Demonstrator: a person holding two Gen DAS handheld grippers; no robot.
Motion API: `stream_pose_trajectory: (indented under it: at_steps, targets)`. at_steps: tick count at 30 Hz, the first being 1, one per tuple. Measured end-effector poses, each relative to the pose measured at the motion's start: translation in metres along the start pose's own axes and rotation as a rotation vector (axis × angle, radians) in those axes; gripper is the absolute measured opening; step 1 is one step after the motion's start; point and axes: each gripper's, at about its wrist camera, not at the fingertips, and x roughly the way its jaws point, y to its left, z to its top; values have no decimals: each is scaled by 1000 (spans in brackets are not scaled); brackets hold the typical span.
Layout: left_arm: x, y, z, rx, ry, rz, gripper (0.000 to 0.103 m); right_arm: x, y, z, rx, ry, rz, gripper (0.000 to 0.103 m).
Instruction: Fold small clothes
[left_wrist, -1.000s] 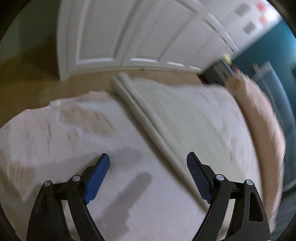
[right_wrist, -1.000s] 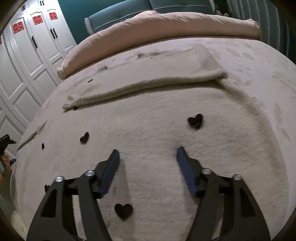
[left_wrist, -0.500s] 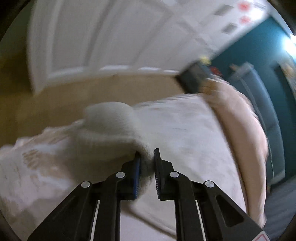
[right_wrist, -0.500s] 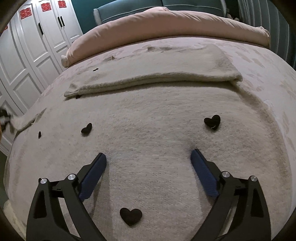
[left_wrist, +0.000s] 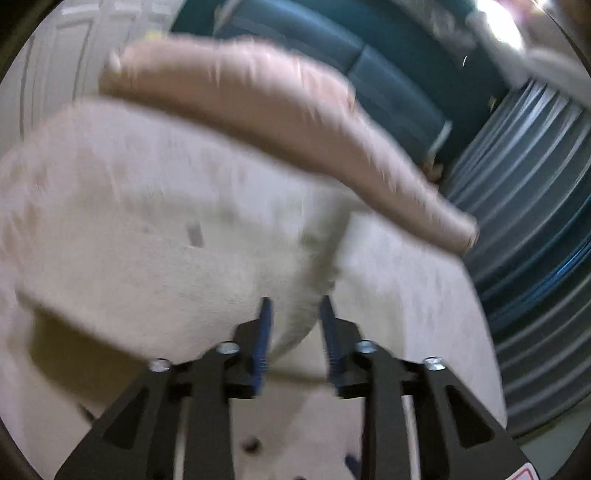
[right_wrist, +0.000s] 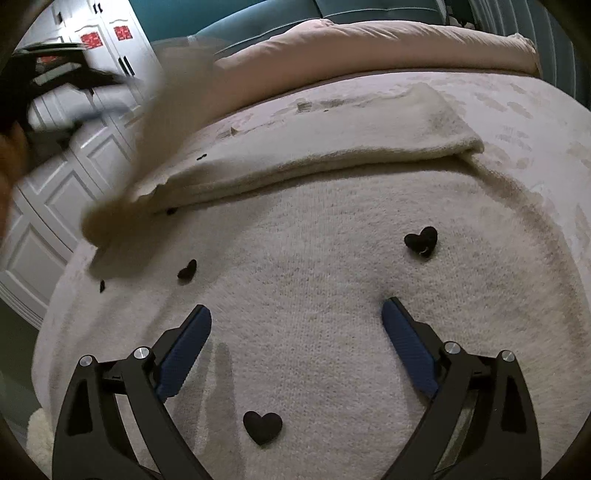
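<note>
While clamped on a lifted fold of the cream sweater (left_wrist: 155, 258), left gripper (left_wrist: 295, 314) jaws narrow; right gripper (right_wrist: 295, 325) jaws wide, hovering over heart-patterned knit.

A home bedroom: bed (right_wrist: 517, 122), pink duvet (right_wrist: 369, 48), white wardrobe (right_wrist: 74, 177).

My left wrist view sits right behind my left claw (left_wrist: 293, 325), very close to the cream sweater (left_wrist: 147, 258), tilted, blurred, facing the pink duvet (left_wrist: 277, 110) and headboard. My right wrist view looks low over my right claw (right_wrist: 295, 332) along the bed toward the same duvet (right_wrist: 369, 48). Both share sweater (right_wrist: 314, 277), duvet, headboard.
</note>
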Motion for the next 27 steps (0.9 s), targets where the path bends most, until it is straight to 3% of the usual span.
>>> stream_pose_trajectory:
  at_steps: [2,5,8,12,16,20,21,23,24,25,27]
  targets:
    - [32,6,-34,-59,93,24,34,-1,-1,0,8,-4,12,92]
    - [38,34,-56,-180,128,48,34,-3,-5,1,22,-8,35,92]
    - [11,79,-46,-264,52,89,34,-5,-6,3,36,-5,48,92]
    - [-37,134,-23,-372,-84,162,48,-19,-1,30,62,-55,25,92]
    - [-41,189,-12,-540,-82,179,49,-11,1,86,122,-76,11,89]
    - [-50,218,-20,-634,-80,160,49,32,-1,136,147,-1,-39,80]
    - [-51,220,-19,-640,-85,153,49,44,0,141,141,34,-67,74]
    - [-54,220,-17,-633,-99,159,47,74,-1,143,142,149,-85,52]
    - [-54,217,-15,-626,-108,165,45,84,1,141,143,191,-92,27]
    - [-59,219,-14,-622,-118,171,31,86,5,140,139,196,-89,7]
    - [-62,220,-8,-604,-136,155,15,68,22,155,112,126,-16,7]
